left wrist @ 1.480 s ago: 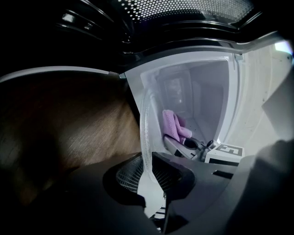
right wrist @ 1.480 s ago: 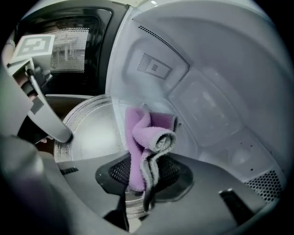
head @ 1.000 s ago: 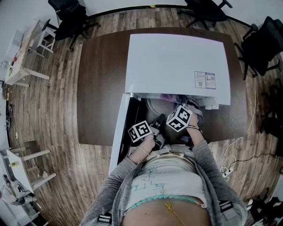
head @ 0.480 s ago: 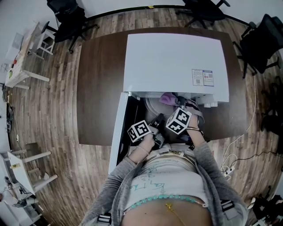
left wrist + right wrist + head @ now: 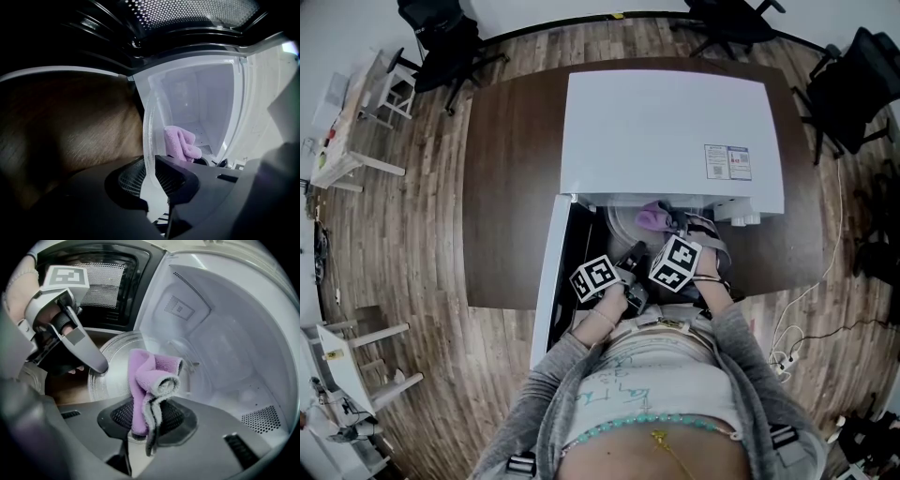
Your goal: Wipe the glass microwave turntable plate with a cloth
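At the open mouth of the white microwave (image 5: 670, 131) on the brown counter (image 5: 511, 187), the left hand-held gripper (image 5: 151, 171) is clamping the rim of the glass turntable plate (image 5: 148, 126), holding it up on edge. The right hand-held gripper (image 5: 147, 425) is pinching a folded purple cloth (image 5: 150, 376), holding it just before the plate's face.

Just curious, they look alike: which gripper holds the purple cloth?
The right gripper pinches the purple fleece cloth; the left gripper clamps the clear glass plate.
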The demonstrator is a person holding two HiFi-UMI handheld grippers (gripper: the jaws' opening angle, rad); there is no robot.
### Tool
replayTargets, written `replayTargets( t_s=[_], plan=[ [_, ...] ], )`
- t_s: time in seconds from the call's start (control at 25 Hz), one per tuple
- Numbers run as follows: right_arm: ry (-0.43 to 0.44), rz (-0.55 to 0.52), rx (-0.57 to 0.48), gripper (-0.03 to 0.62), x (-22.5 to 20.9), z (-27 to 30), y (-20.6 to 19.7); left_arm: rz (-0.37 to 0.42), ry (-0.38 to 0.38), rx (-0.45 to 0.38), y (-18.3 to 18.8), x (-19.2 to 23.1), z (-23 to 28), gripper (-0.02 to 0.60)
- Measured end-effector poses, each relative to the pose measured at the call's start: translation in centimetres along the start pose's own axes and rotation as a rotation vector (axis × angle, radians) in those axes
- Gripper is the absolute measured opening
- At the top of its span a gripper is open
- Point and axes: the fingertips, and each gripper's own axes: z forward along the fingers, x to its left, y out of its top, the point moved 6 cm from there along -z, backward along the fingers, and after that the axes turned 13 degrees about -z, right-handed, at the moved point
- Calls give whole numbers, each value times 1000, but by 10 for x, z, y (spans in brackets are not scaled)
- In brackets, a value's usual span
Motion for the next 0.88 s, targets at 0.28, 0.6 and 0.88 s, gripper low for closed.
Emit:
replayTargets(
  t_s=[0.28, 0.6, 0.88],
  plan=[
    [13, -90, -34, 117, 10, -3, 20, 14, 10, 4, -1, -1, 0, 67],
    [37, -146, -81, 117, 11, 0, 42, 16, 11, 5, -1, -1, 0, 67],
    [42, -165, -110, 117, 7, 3, 55, 18, 13, 6, -2, -2, 0, 67]
  ],
)
